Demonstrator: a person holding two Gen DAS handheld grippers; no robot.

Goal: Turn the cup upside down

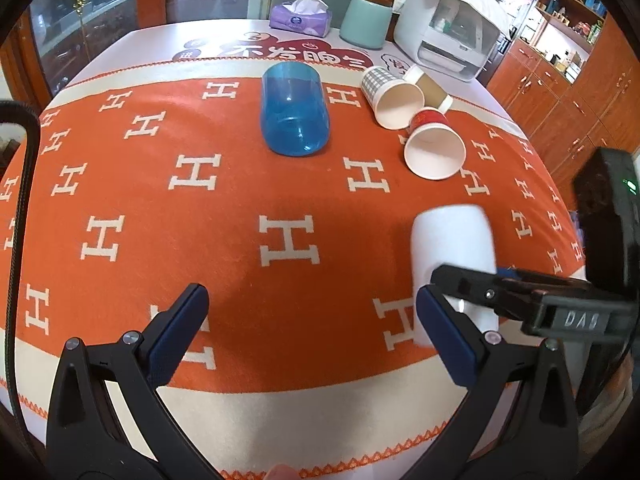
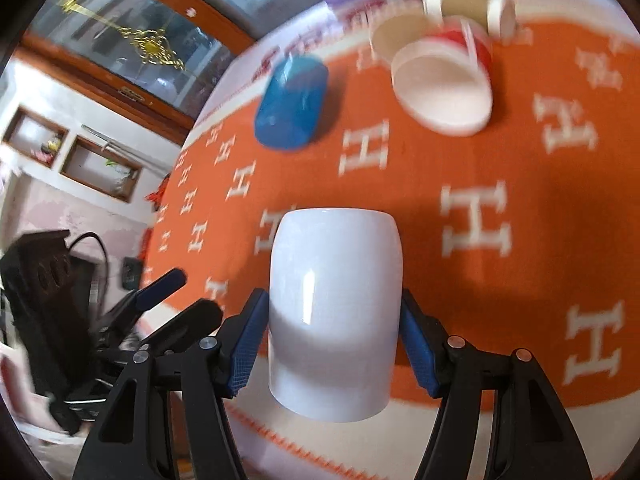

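A white cup (image 2: 334,312) is held between the blue pads of my right gripper (image 2: 334,344), which is shut on its sides; the view is blurred and tilted. In the left wrist view the same white cup (image 1: 452,248) is at the lower right, with the right gripper (image 1: 460,292) clamped on it. My left gripper (image 1: 312,320) is open and empty, low over the orange cloth (image 1: 240,200), to the left of the cup.
A blue transparent cup (image 1: 294,110) lies on its side at mid table. Three paper cups (image 1: 434,148) lie on their sides at the right. A tissue pack (image 1: 300,16), a mint canister (image 1: 366,22) and a white appliance (image 1: 452,28) stand at the back.
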